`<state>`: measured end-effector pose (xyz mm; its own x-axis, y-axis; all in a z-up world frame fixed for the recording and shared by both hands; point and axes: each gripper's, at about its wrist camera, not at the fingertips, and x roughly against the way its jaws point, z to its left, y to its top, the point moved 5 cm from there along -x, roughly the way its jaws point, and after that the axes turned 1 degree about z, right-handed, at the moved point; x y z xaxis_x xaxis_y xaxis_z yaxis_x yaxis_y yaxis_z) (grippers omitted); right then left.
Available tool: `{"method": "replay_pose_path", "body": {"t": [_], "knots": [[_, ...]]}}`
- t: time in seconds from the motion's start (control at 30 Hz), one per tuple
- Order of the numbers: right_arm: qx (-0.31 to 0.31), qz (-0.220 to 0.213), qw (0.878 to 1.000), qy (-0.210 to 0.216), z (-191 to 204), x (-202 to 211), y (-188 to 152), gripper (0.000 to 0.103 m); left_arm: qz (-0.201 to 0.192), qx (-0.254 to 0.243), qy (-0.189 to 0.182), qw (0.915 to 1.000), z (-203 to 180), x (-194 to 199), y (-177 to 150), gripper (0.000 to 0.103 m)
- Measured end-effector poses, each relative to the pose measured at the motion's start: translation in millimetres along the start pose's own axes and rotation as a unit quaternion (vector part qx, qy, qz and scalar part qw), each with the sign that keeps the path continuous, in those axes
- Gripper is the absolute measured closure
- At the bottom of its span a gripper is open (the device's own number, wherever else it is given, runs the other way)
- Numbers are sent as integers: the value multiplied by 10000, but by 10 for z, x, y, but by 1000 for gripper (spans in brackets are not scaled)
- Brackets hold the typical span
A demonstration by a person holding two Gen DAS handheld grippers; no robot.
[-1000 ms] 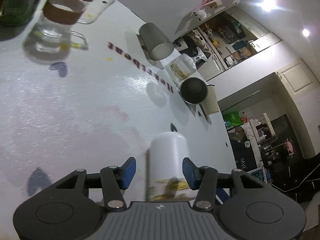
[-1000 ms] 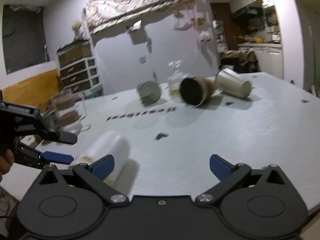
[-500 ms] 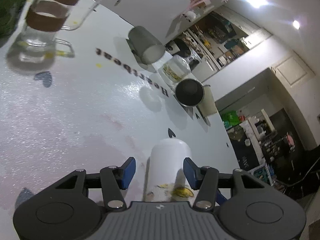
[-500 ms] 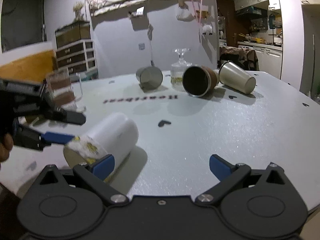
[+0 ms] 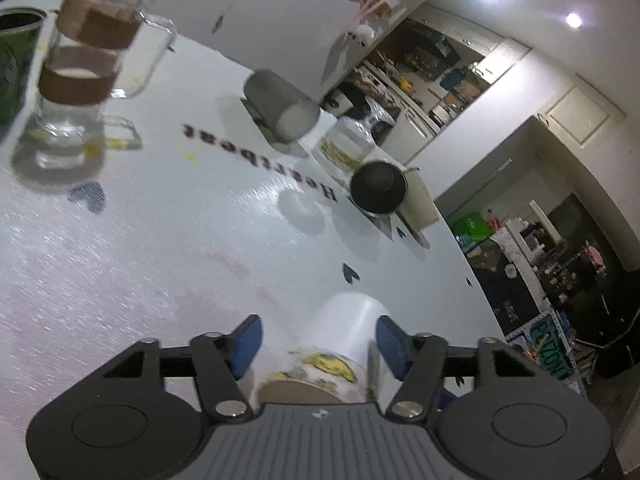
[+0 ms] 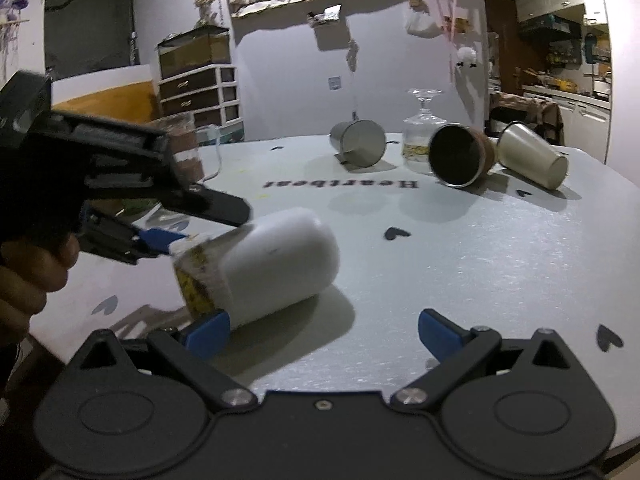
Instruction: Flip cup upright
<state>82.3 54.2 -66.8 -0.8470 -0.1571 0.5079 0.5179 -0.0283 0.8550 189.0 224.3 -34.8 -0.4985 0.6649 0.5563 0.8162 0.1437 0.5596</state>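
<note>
The white cup lies on its side on the pale surface, with its round closed bottom pointing away toward the far cups and its open mouth, ringed with a yellow pattern, pointing back at the left gripper. In the left wrist view the cup sits right between the two blue fingers, one on each side of it near the mouth end. The right-hand blue pad looks like it is up against the cup wall, but a thin gap shows on the other side, so I cannot tell if the fingers are squeezing the cup or just sitting around it. In the right wrist view the left gripper comes in from the left side, with one black finger above the cup and one blue finger at its rim, and a hand holds it. The right gripper has its blue fingers spread wide apart with nothing between them; its left pad is just beside the lower edge of the cup's mouth, and the rest of the cup lies ahead of it. Farther back on the surface a steel mug, a dark-inside cup and a cream cup all lie on their sides, near an upside-down glass. Two glass mugs with brown bands are stacked near the far left.
</note>
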Motion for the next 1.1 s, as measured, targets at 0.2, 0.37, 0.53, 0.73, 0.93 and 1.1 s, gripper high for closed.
{"method": "replay_pose_path", "body": {"t": [0.2,0.37,0.53,0.73,0.93,1.1], "knots": [[-293,-284,9991,-153,-278,80,162,1,-123,-434,-94,9989,-88,190,-33,13],[-786,-339,9962,-160,-516,-102,444,1,46,-1405,75,9900,-330,190,-298,9],[-903,36,9959,-35,-550,-378,528,1,183,-2332,543,9707,-560,95,-639,8],[-791,183,9966,-111,-539,-430,450,1,269,-2708,882,9582,-602,-73,-810,8],[-911,173,9955,-192,-672,-364,410,1,172,-2455,1098,9630,-467,-23,-760,8],[-1042,276,9937,-323,-791,-347,325,1,40,-2224,1267,9667,-337,23,-670,8]]}}
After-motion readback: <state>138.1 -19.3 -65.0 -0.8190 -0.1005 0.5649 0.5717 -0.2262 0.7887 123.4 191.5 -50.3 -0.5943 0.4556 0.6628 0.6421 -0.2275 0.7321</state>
